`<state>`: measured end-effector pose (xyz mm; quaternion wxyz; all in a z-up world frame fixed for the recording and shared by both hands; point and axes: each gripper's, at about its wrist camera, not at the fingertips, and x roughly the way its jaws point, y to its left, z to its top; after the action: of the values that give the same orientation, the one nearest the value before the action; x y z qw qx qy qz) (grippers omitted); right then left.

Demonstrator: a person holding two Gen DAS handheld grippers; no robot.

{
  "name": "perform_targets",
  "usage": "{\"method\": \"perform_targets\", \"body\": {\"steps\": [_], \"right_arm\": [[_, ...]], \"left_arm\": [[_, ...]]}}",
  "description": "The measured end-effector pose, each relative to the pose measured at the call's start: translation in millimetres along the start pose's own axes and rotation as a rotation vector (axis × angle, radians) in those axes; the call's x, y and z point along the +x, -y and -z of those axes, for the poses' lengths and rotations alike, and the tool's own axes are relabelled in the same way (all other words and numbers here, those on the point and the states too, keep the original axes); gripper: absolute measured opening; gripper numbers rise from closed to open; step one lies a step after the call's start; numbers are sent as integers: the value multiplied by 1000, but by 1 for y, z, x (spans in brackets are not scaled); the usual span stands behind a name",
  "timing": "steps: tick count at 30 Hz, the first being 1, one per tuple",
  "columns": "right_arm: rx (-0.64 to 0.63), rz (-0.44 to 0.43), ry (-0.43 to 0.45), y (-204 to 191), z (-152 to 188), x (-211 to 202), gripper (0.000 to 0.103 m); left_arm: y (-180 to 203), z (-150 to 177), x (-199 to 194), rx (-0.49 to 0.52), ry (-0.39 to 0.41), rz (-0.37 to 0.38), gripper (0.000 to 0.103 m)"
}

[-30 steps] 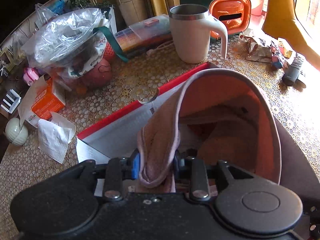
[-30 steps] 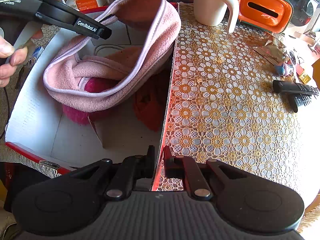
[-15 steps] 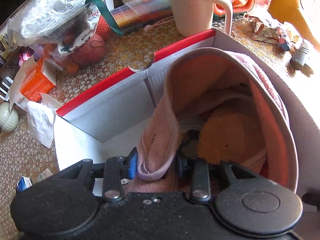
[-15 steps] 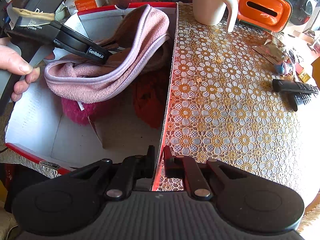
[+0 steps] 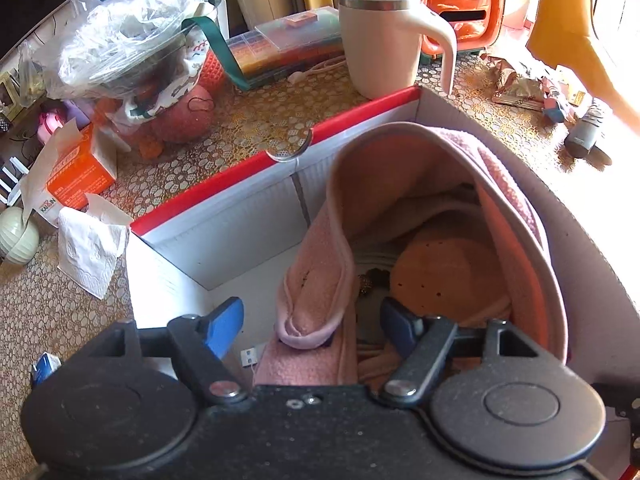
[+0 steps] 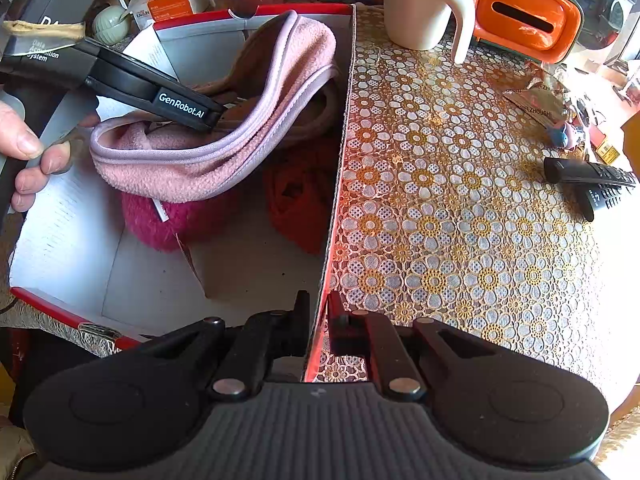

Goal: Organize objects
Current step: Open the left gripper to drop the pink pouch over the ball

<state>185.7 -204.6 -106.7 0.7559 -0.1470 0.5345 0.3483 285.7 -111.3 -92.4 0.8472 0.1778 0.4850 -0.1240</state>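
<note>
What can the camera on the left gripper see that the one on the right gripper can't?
Only the left wrist view shows the clear plastic bag and the white tissue on the table, plus the left gripper from behind, its jaws opening with the pink hat between them but not pinched.

Only the right wrist view shows the black remotes, a hand, and the right gripper shut on the box's wall.

Both show the box, the pink hat, the white mug and the orange case.
</note>
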Motion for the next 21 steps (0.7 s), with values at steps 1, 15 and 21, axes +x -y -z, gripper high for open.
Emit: {"method": "perform_targets", "body": {"steps": [1,15,21], "right_arm": [[0,1,0,0,0,0,8],[1,2,-3,-1,0,0,8],[-3,4,-6,-2,0,0,8]], "left_arm": [[-1,0,-3,-1,6,6,75],[-27,22,-76,-31,134,38,85],[-52,40,-110,-63,184,39,89]]}}
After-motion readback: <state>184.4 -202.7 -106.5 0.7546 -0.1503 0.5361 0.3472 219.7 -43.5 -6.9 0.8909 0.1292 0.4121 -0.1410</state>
